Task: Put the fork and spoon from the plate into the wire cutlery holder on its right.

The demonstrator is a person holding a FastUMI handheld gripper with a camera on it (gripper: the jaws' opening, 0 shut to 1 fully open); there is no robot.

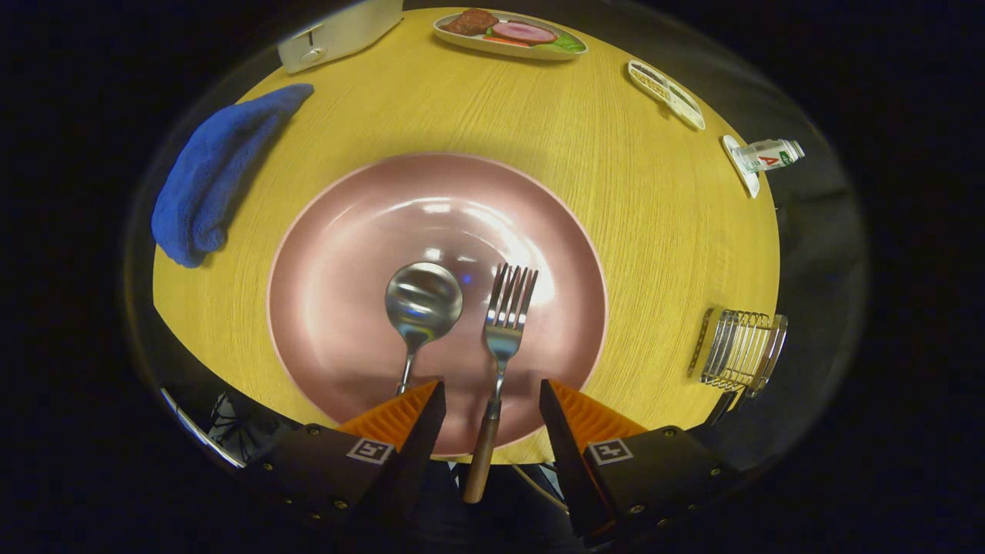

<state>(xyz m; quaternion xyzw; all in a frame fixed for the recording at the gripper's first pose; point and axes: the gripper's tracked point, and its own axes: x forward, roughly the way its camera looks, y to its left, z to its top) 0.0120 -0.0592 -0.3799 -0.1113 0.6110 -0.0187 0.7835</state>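
A staged dining corner set up inside a recording booth. A round, wood-grain worktop [616, 192] carries a pink plate [331, 308] with a spoon [422, 304] and a fork [504, 323], a wire cutlery holder [740, 350], a platter of sliced meat [512, 35], a blue towel [212, 173], a white toaster-like appliance [338, 31] and a small bottle [769, 155]. Darkness surrounds the worktop, more like a test booth than a lived-in home.
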